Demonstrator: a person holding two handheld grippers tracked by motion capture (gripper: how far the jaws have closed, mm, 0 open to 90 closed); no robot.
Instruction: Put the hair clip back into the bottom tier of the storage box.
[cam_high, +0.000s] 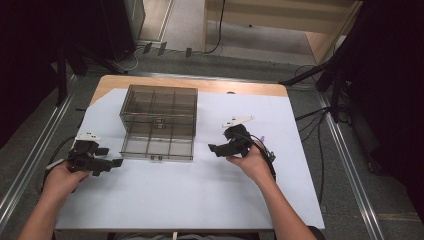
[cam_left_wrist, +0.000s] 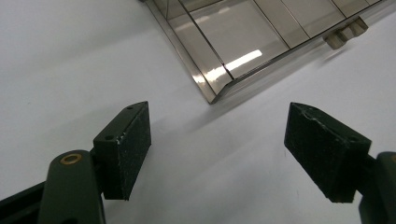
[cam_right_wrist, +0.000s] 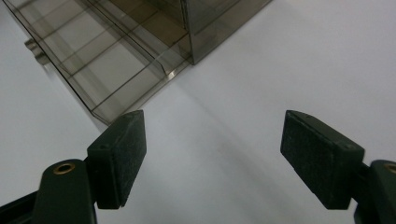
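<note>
Both tools, left tool (cam_high: 116, 162) and right tool (cam_high: 212, 148), wide and empty, flank the clear drawer box (cam_high: 159, 121) at frame centre; lower drawer (cam_high: 157, 147) pulled out, nothing gripped yet.

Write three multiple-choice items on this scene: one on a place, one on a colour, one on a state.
1. Where does the clear smoky box stand relative to the two grippers?
A. between them, farther up the table
B. left of both
C. right of both

2. What colour is the sheet under the box?
A. green
B. white
C. red

3. How is the bottom drawer of the box?
A. pulled out
B. pushed fully in
C. lifted off the table

Answers: 1 A, the left gripper and right gripper flank it; 2 B, plain white sheet; 3 A, it juts forward past the box front.
</note>
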